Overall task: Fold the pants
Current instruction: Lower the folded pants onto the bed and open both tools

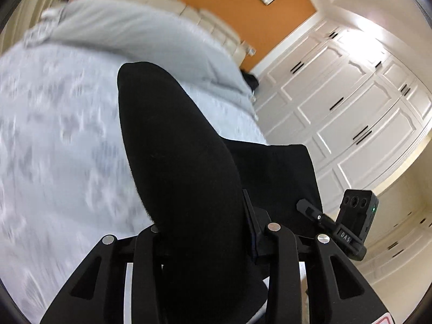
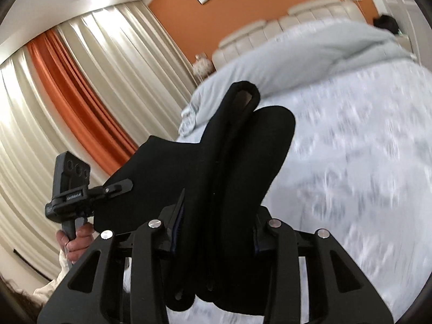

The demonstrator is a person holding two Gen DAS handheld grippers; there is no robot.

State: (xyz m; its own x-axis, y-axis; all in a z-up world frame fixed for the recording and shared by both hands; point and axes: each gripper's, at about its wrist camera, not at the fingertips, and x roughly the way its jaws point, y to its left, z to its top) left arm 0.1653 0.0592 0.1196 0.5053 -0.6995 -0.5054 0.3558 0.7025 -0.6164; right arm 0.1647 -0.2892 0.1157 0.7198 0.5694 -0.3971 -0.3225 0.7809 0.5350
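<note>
Left hand-held gripper [image 1: 205,232] and right hand-held gripper [image 2: 216,232] each clenched on black pants [image 1: 172,140], folds pointing forward over bed [image 1: 54,135]

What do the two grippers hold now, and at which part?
Both hold the black pants: left gripper and right gripper each clamp a bunched fold; which part is unclear.

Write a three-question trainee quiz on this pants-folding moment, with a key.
1. True or false: the black pants lie flat on the bed.
2. What does the right gripper clamp? A) curtain B) black pants C) pillow
3. Fill in: the wall behind the headboard is ____.

Key: 1 false, both grippers, including the left gripper, hold them bunched above it; 2 B; 3 orange.
</note>
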